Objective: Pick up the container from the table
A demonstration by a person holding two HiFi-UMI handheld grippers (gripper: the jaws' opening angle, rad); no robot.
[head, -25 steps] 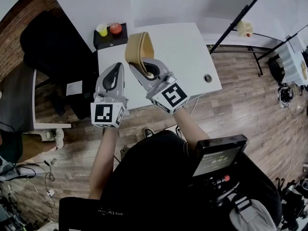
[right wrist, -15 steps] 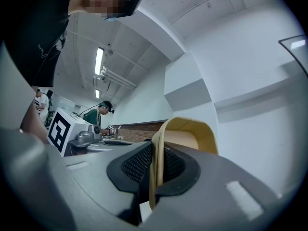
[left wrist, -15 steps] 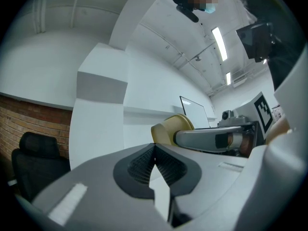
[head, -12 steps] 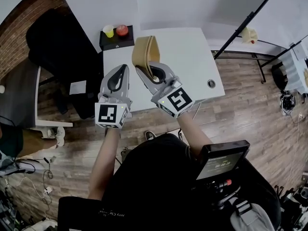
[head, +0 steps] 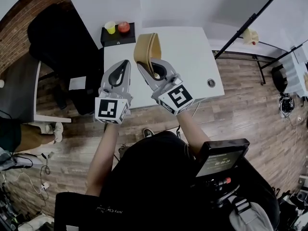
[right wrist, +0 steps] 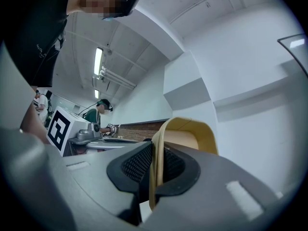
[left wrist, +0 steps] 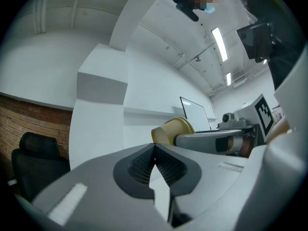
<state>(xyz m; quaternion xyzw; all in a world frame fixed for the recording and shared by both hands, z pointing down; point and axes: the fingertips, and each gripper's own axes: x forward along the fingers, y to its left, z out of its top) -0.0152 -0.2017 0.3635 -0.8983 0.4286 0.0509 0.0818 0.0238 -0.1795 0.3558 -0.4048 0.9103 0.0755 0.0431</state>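
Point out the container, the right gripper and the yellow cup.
container point(head: 143, 48), head view, its tan side wall.
right gripper point(head: 147, 66), head view, between its fingertips.
yellow cup point(head: 110, 27), head view, its body.

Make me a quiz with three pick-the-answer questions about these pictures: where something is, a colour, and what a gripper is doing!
1. Where is the container? A on the floor; B in the right gripper; C on the chair.
2. What colour is it? A tan; B blue; C green.
3. The left gripper is: A wide open; B shut, empty; C shut on a cup.
Answers: B, its wall sits pinched between the jaws; A, it looks tan in every view; B, its jaws meet with nothing between.
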